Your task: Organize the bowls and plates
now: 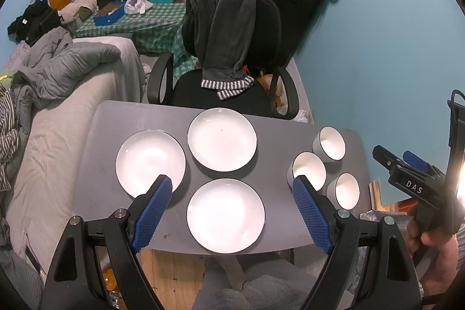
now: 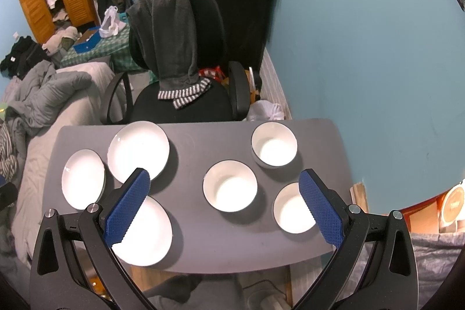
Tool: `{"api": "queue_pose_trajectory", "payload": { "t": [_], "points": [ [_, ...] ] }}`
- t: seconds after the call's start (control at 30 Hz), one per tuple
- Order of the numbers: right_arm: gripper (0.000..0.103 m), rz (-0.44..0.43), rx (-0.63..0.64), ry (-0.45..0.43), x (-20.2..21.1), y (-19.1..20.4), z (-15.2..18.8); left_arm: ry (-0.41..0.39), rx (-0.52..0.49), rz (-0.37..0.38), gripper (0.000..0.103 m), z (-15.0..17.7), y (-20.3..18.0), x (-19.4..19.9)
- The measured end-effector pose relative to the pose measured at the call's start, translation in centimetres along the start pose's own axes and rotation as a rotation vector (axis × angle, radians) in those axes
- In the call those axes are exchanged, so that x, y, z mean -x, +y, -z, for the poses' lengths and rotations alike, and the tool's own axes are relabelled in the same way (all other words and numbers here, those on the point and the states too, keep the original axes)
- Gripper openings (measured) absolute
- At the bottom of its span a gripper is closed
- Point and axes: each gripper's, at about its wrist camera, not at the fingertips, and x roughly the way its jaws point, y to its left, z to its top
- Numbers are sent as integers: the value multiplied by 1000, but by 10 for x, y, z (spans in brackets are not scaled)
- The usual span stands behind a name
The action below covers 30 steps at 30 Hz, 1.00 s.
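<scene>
Both grippers, left (image 1: 232, 191) and right (image 2: 223, 182), hover spread wide, empty. Three white plates (image 1: 222, 139) sit frame-left, three bowls (image 2: 230, 185) frame-right, on a grey table (image 2: 191, 147); chair (image 2: 186, 103) behind, teal wall (image 2: 363, 48).

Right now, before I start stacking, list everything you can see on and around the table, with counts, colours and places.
Round white plates with thin dark rims: three, white, left half of the grey table, apart from each other.
Round white bowls with thin dark rims: three, white, right half of the table, apart.
Grey rectangular tabletop: one, grey, below both tools.
Black office chair: one, black, behind the table, dark grey garment with striped cuffs draped over it.
Grey quilt on bed: one, grey, left of the table.
Left tool: open, blue pads, above the plates.
Right tool: open, blue pads, above the bowls.
</scene>
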Motion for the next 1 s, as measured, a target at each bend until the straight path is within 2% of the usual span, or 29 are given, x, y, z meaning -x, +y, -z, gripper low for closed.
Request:
{"api": "queue_pose_trajectory", "payload": {
  "t": [1.0],
  "points": [
    [100,4,0,7,-4,-4,4,22,12,16,86,-2,-2,-4]
  ]
}}
